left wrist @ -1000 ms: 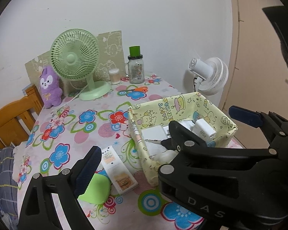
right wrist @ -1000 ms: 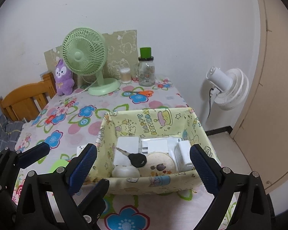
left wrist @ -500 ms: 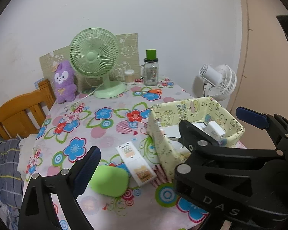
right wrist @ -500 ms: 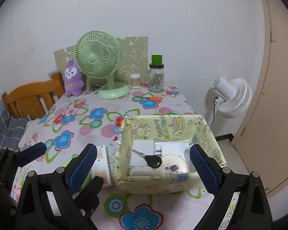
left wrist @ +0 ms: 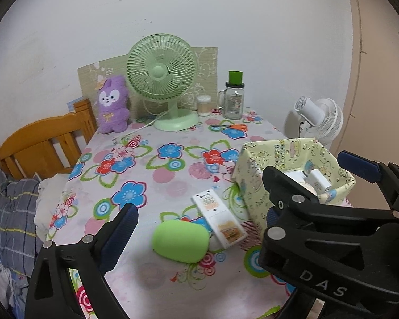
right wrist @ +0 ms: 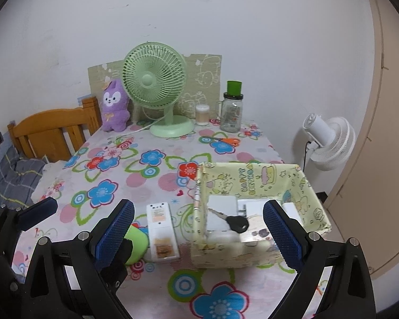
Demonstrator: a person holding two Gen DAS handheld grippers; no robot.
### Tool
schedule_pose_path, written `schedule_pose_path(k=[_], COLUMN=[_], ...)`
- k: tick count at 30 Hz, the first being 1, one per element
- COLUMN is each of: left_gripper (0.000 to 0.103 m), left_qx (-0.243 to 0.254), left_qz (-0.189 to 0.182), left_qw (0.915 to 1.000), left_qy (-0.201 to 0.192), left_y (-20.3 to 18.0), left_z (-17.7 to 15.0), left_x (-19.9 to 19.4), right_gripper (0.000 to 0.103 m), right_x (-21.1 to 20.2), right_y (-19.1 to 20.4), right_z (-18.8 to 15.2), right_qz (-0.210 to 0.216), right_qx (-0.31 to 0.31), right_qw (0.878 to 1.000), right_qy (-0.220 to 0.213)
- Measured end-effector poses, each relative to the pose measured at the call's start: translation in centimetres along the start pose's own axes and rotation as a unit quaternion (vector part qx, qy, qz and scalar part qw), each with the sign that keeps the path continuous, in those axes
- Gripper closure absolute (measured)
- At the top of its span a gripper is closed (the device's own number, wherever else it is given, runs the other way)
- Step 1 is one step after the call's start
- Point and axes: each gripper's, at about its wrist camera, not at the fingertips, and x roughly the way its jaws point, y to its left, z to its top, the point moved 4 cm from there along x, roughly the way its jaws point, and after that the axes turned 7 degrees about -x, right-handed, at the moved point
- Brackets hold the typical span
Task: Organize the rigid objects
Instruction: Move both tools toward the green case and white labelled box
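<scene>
With both the left gripper [left wrist: 196, 212] and right gripper [right wrist: 198, 219] spread and empty, the smooth, seemingly slippery green case [left wrist: 180, 240] at lower centre is best pinched across its narrower width.

Wall [right wrist: 226, 13]: plain white.
Door [right wrist: 391, 133]: beige, right.
Chair [right wrist: 50, 135]: wooden, at table's left edge.
Table [right wrist: 151, 186]: floral cloth.

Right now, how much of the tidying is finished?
Partly done: the yellow box already holds a black key and several white items. Nothing is in hand; the left gripper and right gripper are both open. The green case and white remote lie outside on the table.
</scene>
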Motion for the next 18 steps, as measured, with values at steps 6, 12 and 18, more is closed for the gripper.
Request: schedule_pose_path(k=[6, 12, 18], left_gripper=[0.001, 0.000, 0.000], left_qx=[-0.003, -0.005, -0.016], left_qz=[0.004, 0.004, 0.003], left_qw=[1.0000, 1.0000, 0.9997], left_qy=[0.001, 0.002, 0.016], left_y=[1.3, 2.4, 3.7], left_z=[-0.6, -1.4, -2.4], left_x=[0.1, 0.5, 1.4], right_gripper=[0.004, 0.004, 0.004], right_x=[0.1, 0.4, 1.0], right_y=[1.4, 2.5, 3.9], right_z=[-0.1, -0.6, -1.4], right_qz=[-0.001, 0.001, 0.007], right_qx=[-0.013, -0.017, -0.023], right_qw=[1.000, 1.000, 1.000], right_qy=[-0.006, -0.010, -0.006])
